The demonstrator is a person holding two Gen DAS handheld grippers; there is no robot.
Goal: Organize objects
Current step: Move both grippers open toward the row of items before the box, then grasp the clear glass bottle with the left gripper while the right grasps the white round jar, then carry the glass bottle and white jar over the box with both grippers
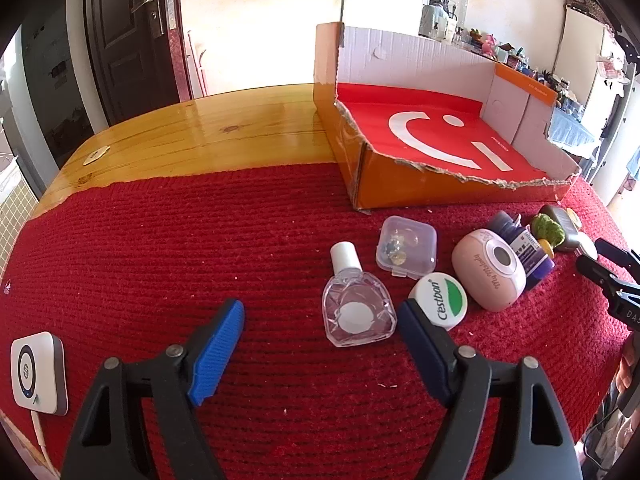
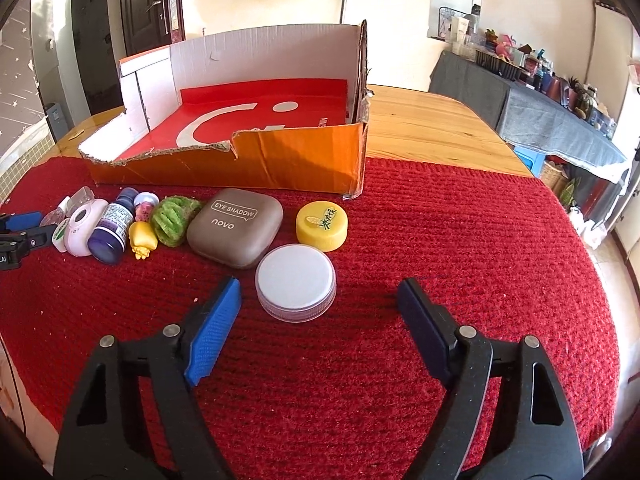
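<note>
On the red knitted cloth [image 1: 160, 240], my left gripper [image 1: 322, 312] stands open around a clear flat bottle [image 1: 356, 312] with a white cap; neither pad touches it. Beside the bottle lie a white-and-green Cestbon lid [image 1: 440, 300], a small clear case [image 1: 406, 246] and a pink oval case [image 1: 490, 274]. My right gripper [image 2: 320, 286] is open with a white round jar [image 2: 296, 282] between its fingers, close to the blue left pad [image 2: 216, 328] but apart from it. Behind the jar sit a brown eye-shadow case [image 2: 234, 226] and a yellow lid [image 2: 322, 220].
An orange cardboard box [image 1: 440, 188] with a torn front wall and red floor stands behind the objects. A purple bottle [image 2: 110, 232], a yellow toy [image 2: 141, 240] and a green fuzzy piece [image 2: 170, 220] lie in the row. A white device [image 1: 38, 372] sits at the cloth's left edge.
</note>
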